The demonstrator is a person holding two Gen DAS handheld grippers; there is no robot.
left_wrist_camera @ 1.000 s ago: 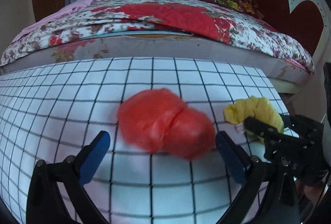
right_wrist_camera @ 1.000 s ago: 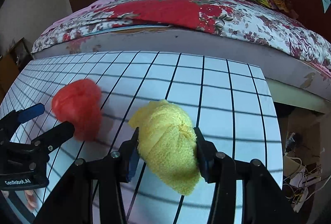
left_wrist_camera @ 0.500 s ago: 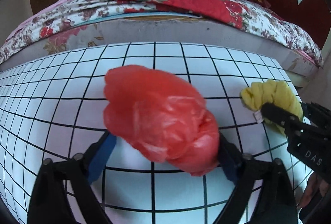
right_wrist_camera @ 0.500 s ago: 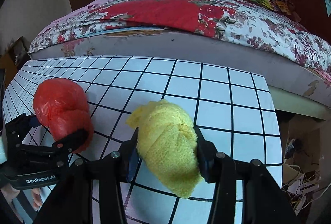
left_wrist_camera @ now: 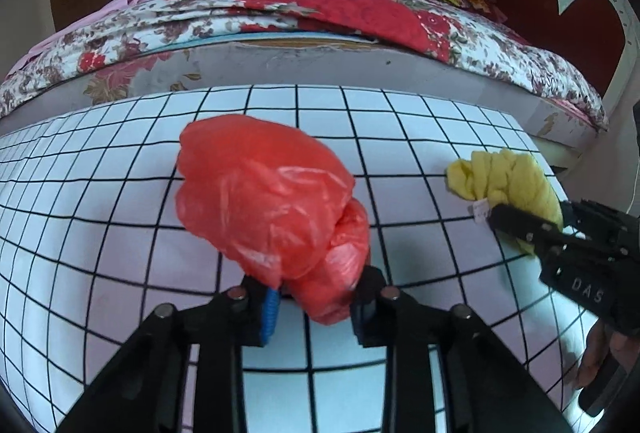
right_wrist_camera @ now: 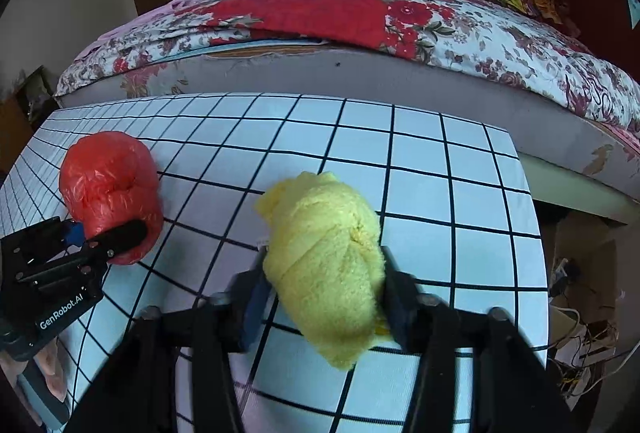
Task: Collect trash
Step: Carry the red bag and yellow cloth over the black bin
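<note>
Trash comes in two bundles on the desk (right_wrist_camera: 440, 153), which wears a white cloth ruled with black grid lines. One is a crumpled red plastic bag (left_wrist_camera: 272, 209), lying toward the left of the desk; the left gripper (left_wrist_camera: 316, 307) has its jaws closing on the bag's near end, the blue pad and the black finger squeezing the plastic between them. The other is a yellow cloth bundle (right_wrist_camera: 328, 265), sitting nearer the desk's right edge and well apart from the bag; the right gripper (right_wrist_camera: 324, 297) has its jaws closing around it, both fingers pressed against the fuzzy sides. Part of a person's hand (left_wrist_camera: 600, 353) shows under the right gripper in the left wrist view. Just beyond the desk's far edge stands a bed (right_wrist_camera: 360, 17) with a red floral cover, and tangled cables (right_wrist_camera: 580, 345) lie on the floor to the right.
</note>
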